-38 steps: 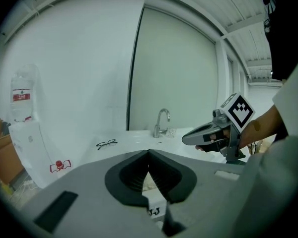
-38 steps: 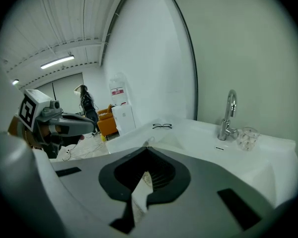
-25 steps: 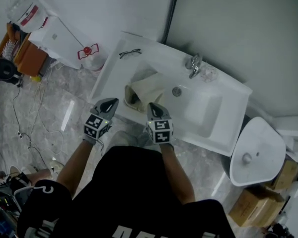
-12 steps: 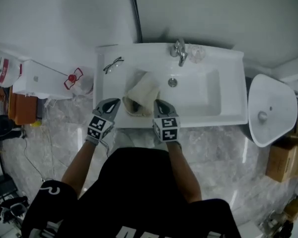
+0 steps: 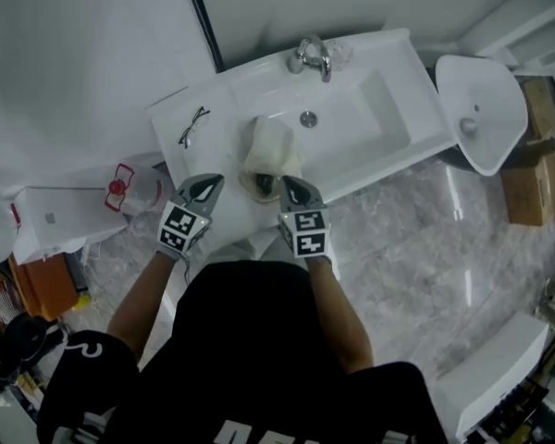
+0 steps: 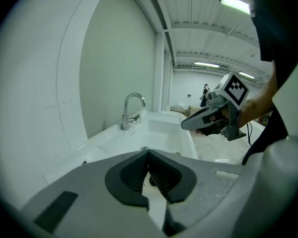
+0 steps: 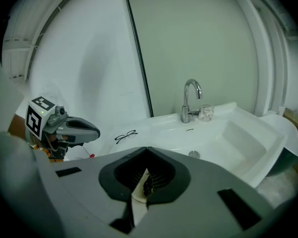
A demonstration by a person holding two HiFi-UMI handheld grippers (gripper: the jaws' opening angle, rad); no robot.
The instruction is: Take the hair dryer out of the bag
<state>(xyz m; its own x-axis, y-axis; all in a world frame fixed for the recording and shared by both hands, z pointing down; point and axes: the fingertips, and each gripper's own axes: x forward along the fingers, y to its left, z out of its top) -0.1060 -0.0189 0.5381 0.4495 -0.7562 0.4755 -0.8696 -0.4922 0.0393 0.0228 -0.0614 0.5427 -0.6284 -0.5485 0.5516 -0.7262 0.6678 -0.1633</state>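
Observation:
A cream cloth bag (image 5: 270, 148) lies in the left part of the white sink (image 5: 203, 160), its mouth toward me. Something dark, probably the hair dryer (image 5: 264, 186), shows in that mouth. My left gripper (image 5: 211, 182) hangs shut at the sink's near edge, just left of the bag's mouth. My right gripper (image 5: 288, 182) is shut as well, at the mouth's right side. Neither holds anything. In the right gripper view a strip of the bag (image 7: 137, 192) and a dark bit show below the closed jaws. The left gripper view shows the right gripper (image 6: 188, 122) beside the basin.
Black-rimmed glasses (image 5: 192, 126) lie on the sink's left ledge. A chrome faucet (image 5: 313, 55) and a small glass (image 5: 339, 52) stand at the back. A white toilet (image 5: 481, 109) and cardboard boxes (image 5: 535, 178) are at the right. A white box (image 5: 60, 220) sits at the left.
The head view has swung, so the sink now sits tilted in the frame. Both grippers have come closer to the bag's mouth and stayed shut.

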